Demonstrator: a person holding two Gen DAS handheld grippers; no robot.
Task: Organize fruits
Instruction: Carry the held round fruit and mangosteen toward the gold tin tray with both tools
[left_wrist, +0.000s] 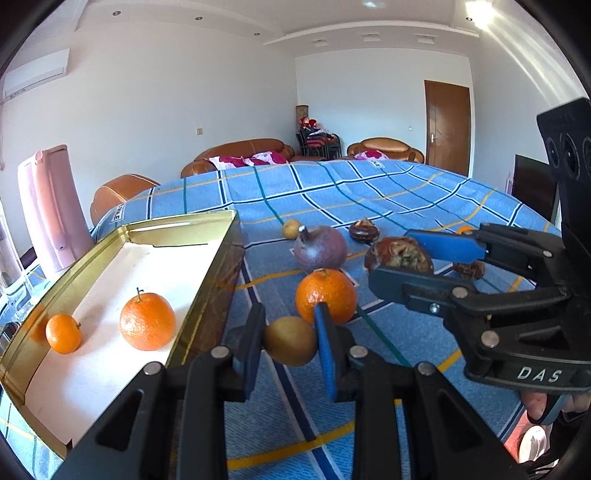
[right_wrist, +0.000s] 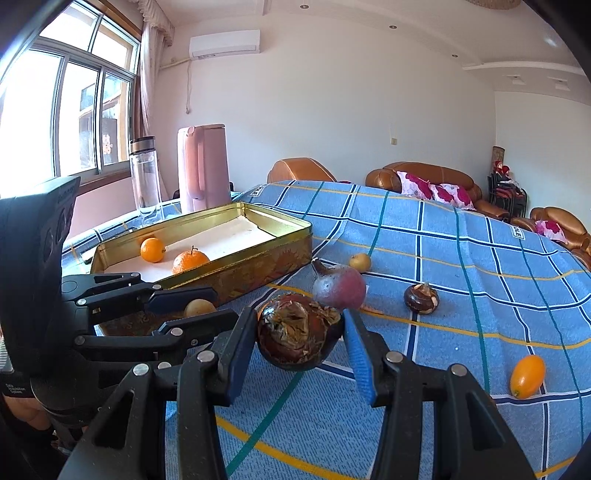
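**Both grippers closed on fruit beside the gold tin**

The left gripper (left_wrist: 290, 345), at the lower centre of the left wrist view, is clamped on a small brown-yellow round fruit (left_wrist: 290, 340), its blue pads pressed against both sides. Directly above it in that frame sits a large orange (left_wrist: 325, 300) on the cloth, and above that a purple fruit with a stem (left_wrist: 320, 248).

The right gripper (right_wrist: 299, 341), at the lower centre of the right wrist view, grips a dark brown, flaky-skinned fruit (right_wrist: 297, 338) between its pads; the left pad touches it, and the right pad sits at its edge. In the left wrist view the same gripper enters from the right side of the frame, closed on that fruit.

The gold tin (left_wrist: 207, 266) fills the left half of the left wrist view, with a white lining. Inside it lie a big orange (left_wrist: 147, 321) and a smaller orange (left_wrist: 63, 333), apart from each other.

Loose on the blue checked tablecloth (right_wrist: 461, 266) are a small yellow fruit (right_wrist: 360, 261) near centre frame, a dark chestnut-like one (right_wrist: 421, 298) right of centre, and an oval orange kumquat (right_wrist: 527, 376) at lower right.

At the upper left of the right wrist view stand a pink kettle (right_wrist: 202, 168) and a clear bottle (right_wrist: 144, 175) behind the tin.
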